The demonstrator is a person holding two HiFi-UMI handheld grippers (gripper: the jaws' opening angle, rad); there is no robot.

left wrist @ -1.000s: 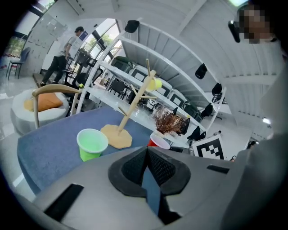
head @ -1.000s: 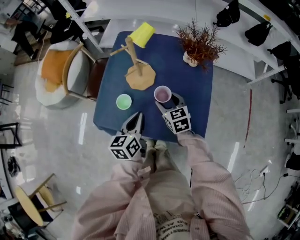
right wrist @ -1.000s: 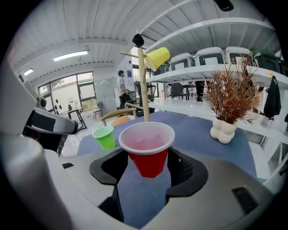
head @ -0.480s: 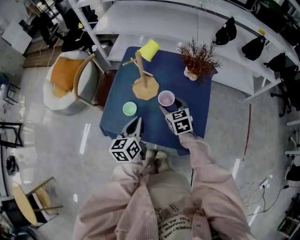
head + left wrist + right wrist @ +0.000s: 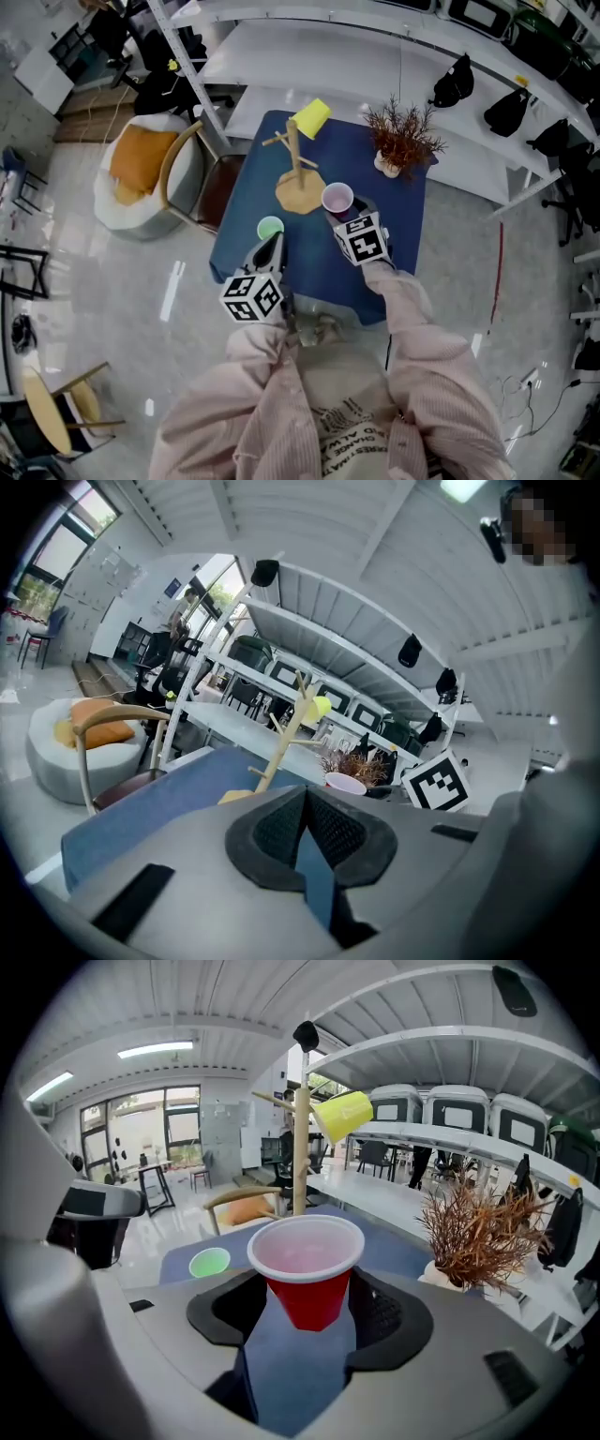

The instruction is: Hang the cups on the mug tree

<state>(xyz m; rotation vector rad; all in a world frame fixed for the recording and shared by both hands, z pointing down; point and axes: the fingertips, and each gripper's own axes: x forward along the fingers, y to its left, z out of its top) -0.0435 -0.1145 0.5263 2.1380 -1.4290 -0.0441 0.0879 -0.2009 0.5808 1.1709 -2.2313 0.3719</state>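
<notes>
Right fingers [image 5: 384,1316] clamped on red cup [image 5: 307,1283] | left fingers [image 5: 277,832] together | green cup [image 5: 270,227] seemingly near table [image 5: 314,267] front edge

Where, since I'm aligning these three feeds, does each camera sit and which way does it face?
Head view: on the person's head, looking steeply down at the blue table; pink sleeves, the left gripper and the right gripper show.
Left gripper view: rides that gripper, looking along its closed, empty jaws across the table.
Right gripper view: rides that gripper, looking along jaws closed on the red cup.
Shared: all three show the mug tree with its yellow cup.
</notes>
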